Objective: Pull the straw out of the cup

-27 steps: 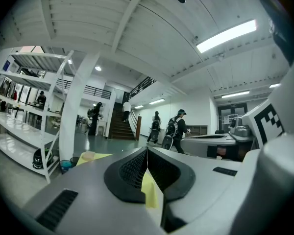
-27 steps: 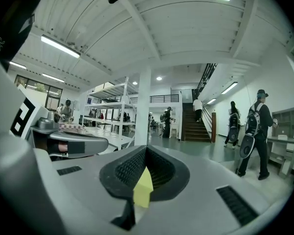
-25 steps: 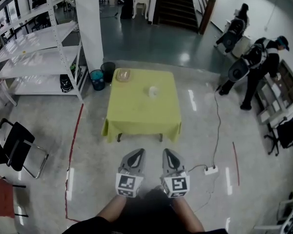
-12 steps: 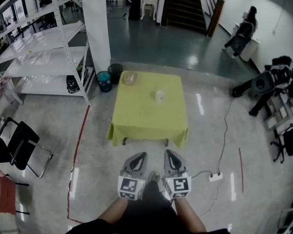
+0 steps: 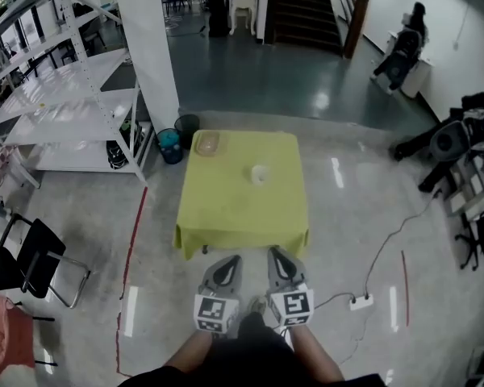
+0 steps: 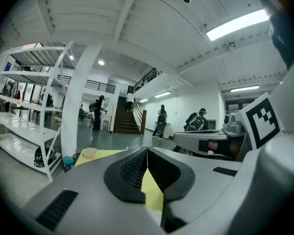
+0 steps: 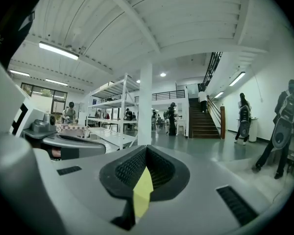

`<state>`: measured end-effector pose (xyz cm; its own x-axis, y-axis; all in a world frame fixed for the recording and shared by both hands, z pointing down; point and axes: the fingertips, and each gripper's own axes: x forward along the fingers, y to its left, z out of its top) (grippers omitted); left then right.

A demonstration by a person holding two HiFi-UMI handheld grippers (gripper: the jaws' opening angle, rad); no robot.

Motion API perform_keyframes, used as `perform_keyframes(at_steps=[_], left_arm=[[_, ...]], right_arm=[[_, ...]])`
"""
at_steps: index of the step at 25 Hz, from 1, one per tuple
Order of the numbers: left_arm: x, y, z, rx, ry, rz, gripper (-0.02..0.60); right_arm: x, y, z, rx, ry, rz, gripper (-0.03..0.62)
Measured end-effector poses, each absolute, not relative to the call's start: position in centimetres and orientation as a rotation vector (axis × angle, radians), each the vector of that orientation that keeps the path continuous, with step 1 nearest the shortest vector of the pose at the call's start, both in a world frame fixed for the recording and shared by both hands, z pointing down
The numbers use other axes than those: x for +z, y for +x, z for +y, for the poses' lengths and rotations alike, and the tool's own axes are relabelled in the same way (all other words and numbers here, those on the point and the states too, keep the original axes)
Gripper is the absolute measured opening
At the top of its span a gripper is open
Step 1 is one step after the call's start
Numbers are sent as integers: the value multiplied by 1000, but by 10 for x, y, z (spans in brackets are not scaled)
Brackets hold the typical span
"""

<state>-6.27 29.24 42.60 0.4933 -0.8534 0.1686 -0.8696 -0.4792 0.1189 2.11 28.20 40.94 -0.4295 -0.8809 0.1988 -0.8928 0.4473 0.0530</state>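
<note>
**Cup out of reach, both tongs closed**

The cup [image 5: 260, 173] stands on the tabletop [image 5: 226, 216], a little past the middle toward the far edge. Its straw is too small to see. The left tongs [image 5: 229, 263] and right tongs [image 5: 275, 255] are both closed and empty, short of the near edge. A straw is likely light and crushable: pinch it softly near the top, steadying the light cup.

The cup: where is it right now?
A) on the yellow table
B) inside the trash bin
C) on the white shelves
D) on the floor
A: the head view shows the cup standing on the yellow table, toward its far side.
</note>
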Motion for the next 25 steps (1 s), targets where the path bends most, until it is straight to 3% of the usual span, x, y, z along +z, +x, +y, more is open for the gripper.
perform_keyframes(at_steps=[12,25], left_arm=[[426,-5,203,216,2601,-1442,44],[443,4,160,287,2558,-1449,44]], right_arm=[[416,80,198,193,1609,-2500,17],[432,93,147,239,1570,-2523,16]])
